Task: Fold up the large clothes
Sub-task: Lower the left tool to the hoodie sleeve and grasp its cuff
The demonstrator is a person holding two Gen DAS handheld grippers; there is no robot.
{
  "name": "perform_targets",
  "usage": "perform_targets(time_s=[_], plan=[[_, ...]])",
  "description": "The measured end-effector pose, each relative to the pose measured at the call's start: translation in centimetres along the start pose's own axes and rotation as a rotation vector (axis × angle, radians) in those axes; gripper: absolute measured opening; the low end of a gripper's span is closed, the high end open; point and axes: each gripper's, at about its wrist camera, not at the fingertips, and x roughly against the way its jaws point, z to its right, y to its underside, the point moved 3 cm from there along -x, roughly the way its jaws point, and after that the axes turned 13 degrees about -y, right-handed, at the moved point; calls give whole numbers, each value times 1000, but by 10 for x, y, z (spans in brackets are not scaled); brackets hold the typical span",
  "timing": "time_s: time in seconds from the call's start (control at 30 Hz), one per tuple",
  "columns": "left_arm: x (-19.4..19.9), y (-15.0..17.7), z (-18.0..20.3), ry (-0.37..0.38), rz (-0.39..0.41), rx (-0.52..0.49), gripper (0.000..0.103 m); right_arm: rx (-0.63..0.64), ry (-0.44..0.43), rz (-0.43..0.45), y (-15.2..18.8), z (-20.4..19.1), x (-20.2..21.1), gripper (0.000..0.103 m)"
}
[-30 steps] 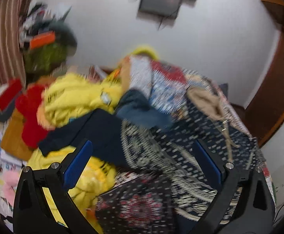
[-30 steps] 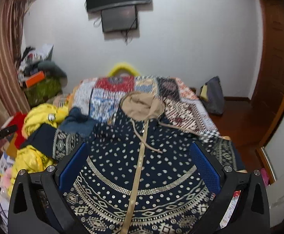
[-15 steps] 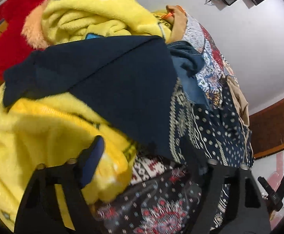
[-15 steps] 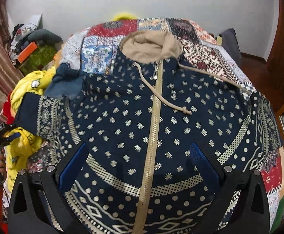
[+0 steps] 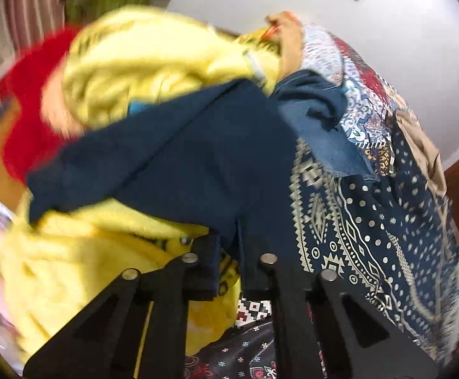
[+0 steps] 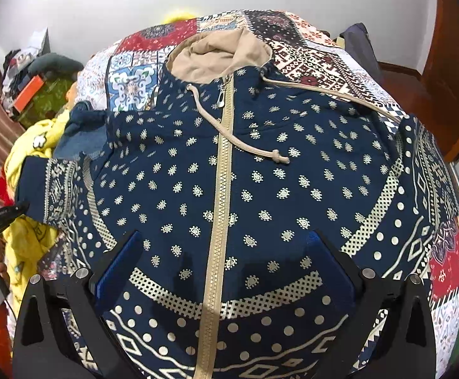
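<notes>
The left gripper (image 5: pixel 229 252), jaws pressed together, pinches the plain navy cuff of the sleeve (image 5: pixel 179 164) at the bed's left edge. The right gripper (image 6: pixel 223 259) hovers with jaws spread over the patterned navy hoodie (image 6: pixel 261 170), laid zip-up on the patchwork bedspread (image 6: pixel 318 63). Beyond the sleeve lie yellow fleece clothes (image 5: pixel 141 63) and a red garment (image 5: pixel 27 107).

Left view motion-blurred; right sharp; even indoor light; fisheye-warped edges.
</notes>
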Motion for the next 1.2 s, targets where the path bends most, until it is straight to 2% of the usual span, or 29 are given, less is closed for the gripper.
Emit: perform_targets(time_s=[0.07,0.23,0.37,0.53,0.63,0.8,0.93,1.07,1.13,1.17,1.2], plan=[[20,-7,10,-14,58,-32,6,-2,2,19,-1,0,7,103],[70,-31,46,16,154,-79,5,26,28,88,-4,6,40,103],[105,-40,96,87,222,-129,4,43,41,119,-6,14,63,103],[127,-26,170,161,254,-242,4,46,58,144,-5,32,86,103],[124,-2,223,214,228,-326,4,31,56,154,-2,42,94,103],[98,57,295,279,119,-453,4,12,56,149,6,56,102,103],[69,105,327,249,20,-554,4,3,57,138,13,65,104,103],[45,133,332,220,-69,-579,5,1,58,112,19,72,101,103],[48,138,323,243,-61,-577,10,14,70,100,22,72,98,103],[51,137,318,264,-70,-574,16,19,74,94,23,71,97,103],[55,137,312,287,-85,-569,32,25,79,88,23,70,96,103]])
